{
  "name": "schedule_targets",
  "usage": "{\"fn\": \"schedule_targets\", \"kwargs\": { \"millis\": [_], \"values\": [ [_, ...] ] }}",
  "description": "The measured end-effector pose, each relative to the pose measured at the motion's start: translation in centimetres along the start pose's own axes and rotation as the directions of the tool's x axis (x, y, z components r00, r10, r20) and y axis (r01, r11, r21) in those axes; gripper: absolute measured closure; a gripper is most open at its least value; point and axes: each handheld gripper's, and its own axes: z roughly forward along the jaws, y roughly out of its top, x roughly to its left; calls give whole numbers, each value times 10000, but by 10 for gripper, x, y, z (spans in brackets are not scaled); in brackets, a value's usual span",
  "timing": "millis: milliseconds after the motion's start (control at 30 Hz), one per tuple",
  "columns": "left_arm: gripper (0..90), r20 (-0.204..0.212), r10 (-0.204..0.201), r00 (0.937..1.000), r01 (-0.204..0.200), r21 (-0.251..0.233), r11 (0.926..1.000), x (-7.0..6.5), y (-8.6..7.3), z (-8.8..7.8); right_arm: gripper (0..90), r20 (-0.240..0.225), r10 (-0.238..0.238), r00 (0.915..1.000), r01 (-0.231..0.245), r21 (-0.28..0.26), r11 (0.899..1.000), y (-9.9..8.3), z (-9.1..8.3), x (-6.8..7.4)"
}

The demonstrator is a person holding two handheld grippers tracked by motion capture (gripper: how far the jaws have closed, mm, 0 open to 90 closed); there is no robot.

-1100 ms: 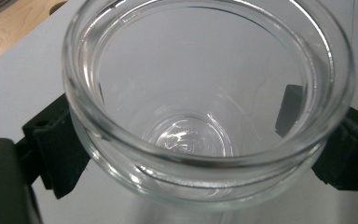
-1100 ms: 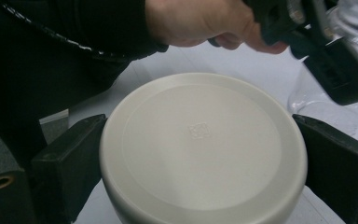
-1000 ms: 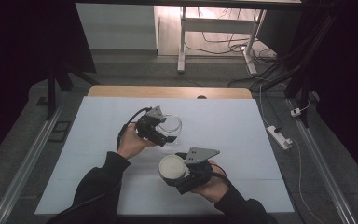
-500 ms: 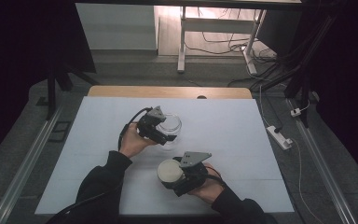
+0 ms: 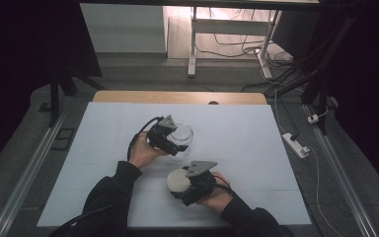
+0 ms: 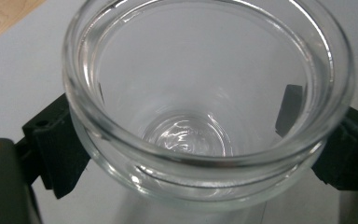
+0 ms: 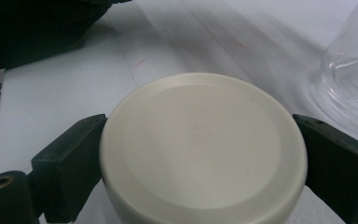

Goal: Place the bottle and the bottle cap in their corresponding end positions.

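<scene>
Gripping glass jar (image 6: 205, 116) between left jaws, cream lid (image 7: 203, 149) between right jaws

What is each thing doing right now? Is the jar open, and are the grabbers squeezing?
glass jar: open, empty, upright, no lid on
cream lid: off the jar, held beside it
left hand-held gripper: shut on the glass jar
right hand-held gripper: shut on the cream lid

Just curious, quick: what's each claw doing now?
Left gripper: shut on the jar.
Right gripper: shut on the lid.
</scene>
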Motion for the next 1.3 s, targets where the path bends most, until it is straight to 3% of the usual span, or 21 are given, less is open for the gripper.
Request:
{"fn": "schedule_targets", "kwargs": {
  "millis": [433, 533, 800, 1033, 1100, 1300],
  "values": [
    [74, 38, 23, 10000, -24, 166, 9999, 2, -5, 6, 67, 115, -73, 9999, 67, 470, 9989, -4, 11, -2],
    [74, 113, -9, 9999, 7, 144, 9999, 3, -6, 6, 66, 263, -199, 9995, 178, 786, 9968, -6, 15, -3],
    [71, 152, 8, 9999, -10, 145, 9999, 4, -6, 6, 66, 102, 85, 9999, -97, 1191, 9928, -7, 17, -6],
    [62, -5, -37, 10000, 37, 359, 9993, 2, -5, 7, 60, 151, -14, 9999, -5, 1282, 9917, -7, 17, -4],
    [48, -187, 69, 9998, -58, 568, 9984, 1, -5, 9, 46, 144, 42, 9999, -59, 1224, 9925, -8, 17, -5],
    [10, -193, 39, 9998, -25, 738, 9973, -1, -3, 7, 25, 32, 376, 9993, -377, 1058, 9937, -7, 16, -5]
  ]
}}
